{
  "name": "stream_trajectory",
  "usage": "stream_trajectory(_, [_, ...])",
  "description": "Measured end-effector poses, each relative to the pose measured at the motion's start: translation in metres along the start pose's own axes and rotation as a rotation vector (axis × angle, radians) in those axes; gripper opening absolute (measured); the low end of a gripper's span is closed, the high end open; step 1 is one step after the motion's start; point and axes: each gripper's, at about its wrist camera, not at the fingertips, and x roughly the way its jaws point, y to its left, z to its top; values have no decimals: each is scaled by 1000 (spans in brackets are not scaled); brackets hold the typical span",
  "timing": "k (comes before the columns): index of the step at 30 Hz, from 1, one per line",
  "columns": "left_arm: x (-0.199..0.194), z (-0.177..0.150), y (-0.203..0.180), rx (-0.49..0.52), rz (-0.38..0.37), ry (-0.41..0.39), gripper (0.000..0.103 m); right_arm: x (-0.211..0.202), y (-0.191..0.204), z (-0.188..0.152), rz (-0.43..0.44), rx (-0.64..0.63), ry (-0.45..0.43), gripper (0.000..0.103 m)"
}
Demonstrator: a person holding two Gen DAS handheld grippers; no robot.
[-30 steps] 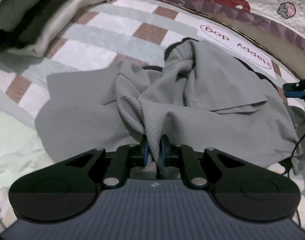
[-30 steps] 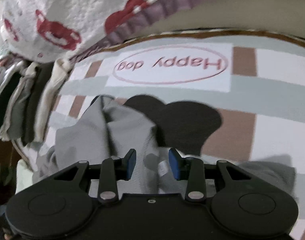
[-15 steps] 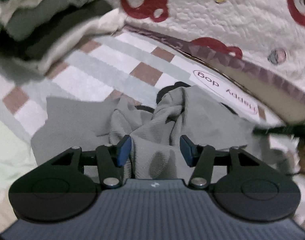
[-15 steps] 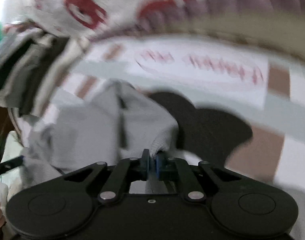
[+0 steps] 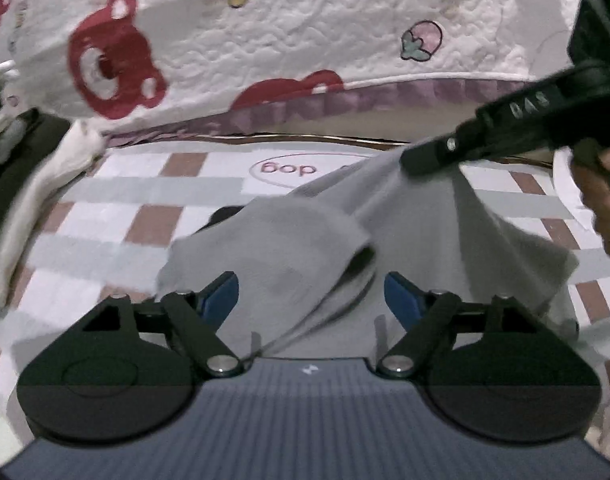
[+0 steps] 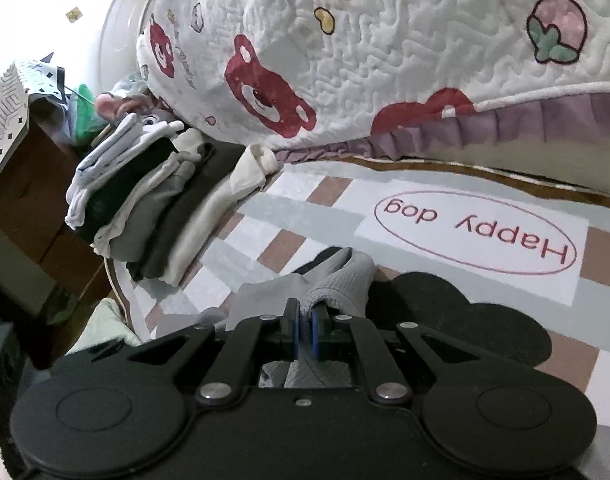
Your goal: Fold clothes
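Note:
A grey waffle-knit garment (image 5: 305, 236) hangs over the checked mat (image 5: 145, 188). My right gripper (image 6: 305, 330) is shut on a bunched edge of the grey garment (image 6: 337, 284) and holds it lifted; in the left wrist view this gripper (image 5: 409, 162) shows at upper right with cloth draping from it. My left gripper (image 5: 311, 294) is open, its blue pads (image 5: 221, 294) wide apart, with a fold of the garment hanging loose between them.
A stack of folded clothes (image 6: 153, 196) sits at the left of the mat. A white quilt with red bears (image 6: 345, 48) drapes along the far side. A "Happy dog" label (image 6: 477, 230) marks the mat. A brown cabinet (image 6: 21, 184) stands at far left.
My left gripper opened and let go of the garment. My right gripper closed on the garment's edge and lifted it up off the mat.

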Motion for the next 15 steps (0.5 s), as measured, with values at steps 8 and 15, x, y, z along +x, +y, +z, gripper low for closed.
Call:
stream_trajectory(8, [66, -1, 5, -2, 16, 171, 90, -3, 14, -2, -3, -149, 54, 7])
stream_trajectory(15, [69, -10, 22, -176, -37, 228, 70, -7, 8, 3, -42, -108, 76, 7])
